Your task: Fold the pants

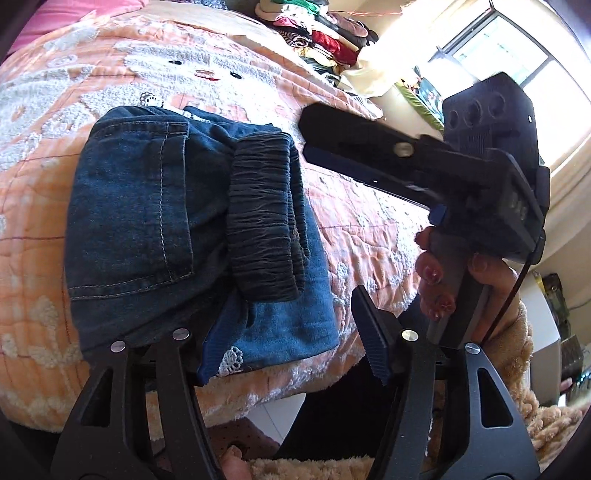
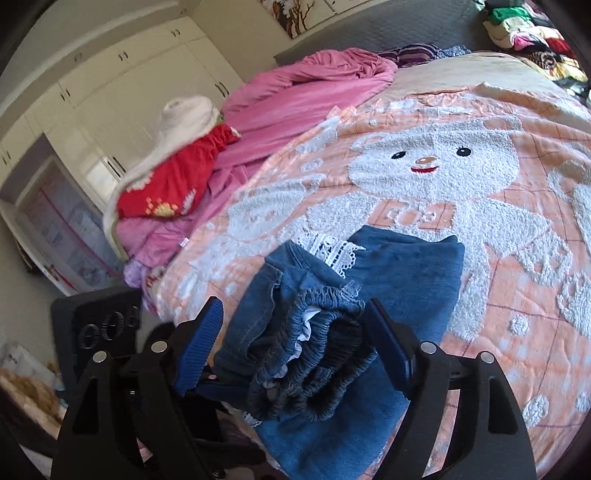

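Observation:
Blue denim pants (image 1: 155, 229) with white lace trim lie folded into a compact bundle on the orange bear bedspread (image 1: 110, 74), near the bed's front edge. The dark elastic waistband (image 1: 264, 210) sits on top. My left gripper (image 1: 280, 332) is open at the bundle's near edge; its left finger is hidden under the denim. My right gripper (image 2: 295, 332) is open, its fingers on either side of the bunched waistband (image 2: 317, 369) without closing on it. The right gripper also shows in the left wrist view (image 1: 406, 162), to the right of the pants (image 2: 388, 277).
A pink duvet (image 2: 295, 96) with red and white clothes (image 2: 173, 177) lies at the bed's far left. A pile of folded clothes (image 1: 325, 33) stands at the bed's far corner. White wardrobes (image 2: 129, 81) line the wall. A bright window (image 1: 517, 55) is at right.

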A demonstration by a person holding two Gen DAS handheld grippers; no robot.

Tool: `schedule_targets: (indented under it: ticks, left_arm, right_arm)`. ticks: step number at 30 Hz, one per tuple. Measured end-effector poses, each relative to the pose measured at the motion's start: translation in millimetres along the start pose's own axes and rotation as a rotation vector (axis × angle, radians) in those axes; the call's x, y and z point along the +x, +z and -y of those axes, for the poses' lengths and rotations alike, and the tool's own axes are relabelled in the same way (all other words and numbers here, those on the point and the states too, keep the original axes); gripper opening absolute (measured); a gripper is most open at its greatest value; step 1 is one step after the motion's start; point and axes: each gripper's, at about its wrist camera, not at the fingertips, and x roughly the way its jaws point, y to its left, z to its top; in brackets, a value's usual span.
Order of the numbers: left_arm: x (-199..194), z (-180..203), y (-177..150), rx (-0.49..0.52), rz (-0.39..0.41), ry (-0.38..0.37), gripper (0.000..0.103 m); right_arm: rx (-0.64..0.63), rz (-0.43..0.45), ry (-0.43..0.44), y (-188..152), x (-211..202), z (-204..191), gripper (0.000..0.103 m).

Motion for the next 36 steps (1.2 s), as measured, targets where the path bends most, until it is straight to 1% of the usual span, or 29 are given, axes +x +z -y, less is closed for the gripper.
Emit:
schedule_targets:
  ticks: [3,6,9,14,17,25,26,34,36]
  left_arm:
    - [-2,3,-2,0.001,0.000,-0.007,0.054]
    - [-4,4,-3,0.001,0.002,-0.004,0.054]
    - [-6,4,-5,0.002,0.002,-0.009,0.055]
    - [-8,6,-5,0.004,0.001,-0.004,0.056]
    - [-11,7,-5,0.008,0.005,0.012,0.060]
    - [-23,12,-5,0.034,0.028,0.033,0.062]
    - [-25,12,-6,0.037,0.032,0.035,0.063]
    - [-39,17,-5,0.063,0.058,0.060,0.066]
    - [-45,18,-4,0.070,0.073,0.069,0.069]
  right_arm:
    - [-0.073,-0.048,-0.119,-2,14,-4,0.077]
    - [-0.081,-0.086,-0.227,-8,20,8,0.074]
    - [-0.040,-0.097,-0.232,-17,20,22,0.074]
    - [-0.026,-0.108,-0.248,-24,23,32,0.075]
    - [-0.033,-0.105,-0.258,-23,23,30,0.076]
    - [-0.035,-0.082,-0.248,-20,12,20,0.076]
    - [-0.035,-0.077,-0.248,-20,9,18,0.077]
    - [-0.037,-0.017,-0.248,-14,-15,6,0.077]
    - [-0.040,-0.002,-0.248,-13,-21,2,0.077]
